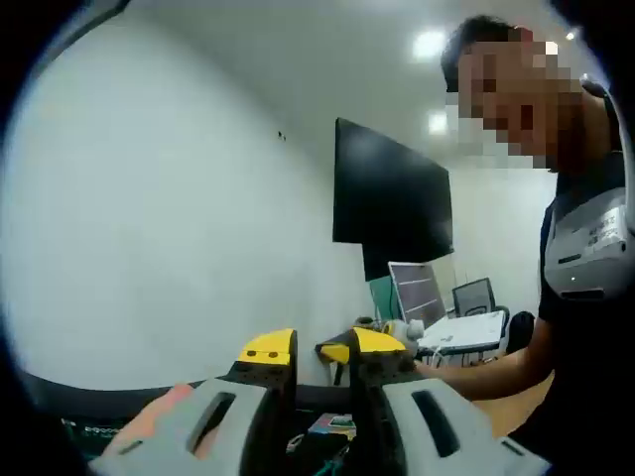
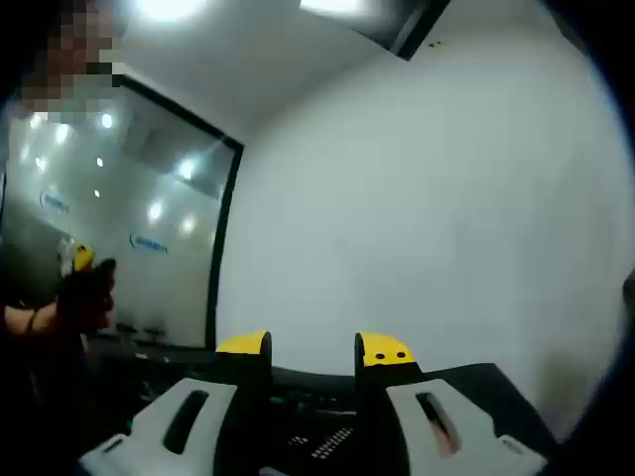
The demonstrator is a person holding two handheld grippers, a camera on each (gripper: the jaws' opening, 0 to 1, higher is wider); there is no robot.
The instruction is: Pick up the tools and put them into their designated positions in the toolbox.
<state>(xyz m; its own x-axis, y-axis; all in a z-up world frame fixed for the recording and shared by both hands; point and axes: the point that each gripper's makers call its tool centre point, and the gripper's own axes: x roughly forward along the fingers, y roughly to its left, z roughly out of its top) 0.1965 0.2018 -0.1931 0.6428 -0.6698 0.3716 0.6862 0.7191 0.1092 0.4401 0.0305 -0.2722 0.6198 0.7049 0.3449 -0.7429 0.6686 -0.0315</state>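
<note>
Both left gripper [image 1: 322, 349] and right gripper [image 2: 313, 347] gape empty toward open white wall [image 2: 427, 198]

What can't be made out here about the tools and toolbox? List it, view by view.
- Left gripper view: the left gripper points at a white wall; its body hides the tabletop, so no tools or toolbox layout can be identified.
- Right gripper view: the right gripper faces a wall; the dark surface below is blurred and cut off by the edge.
</note>
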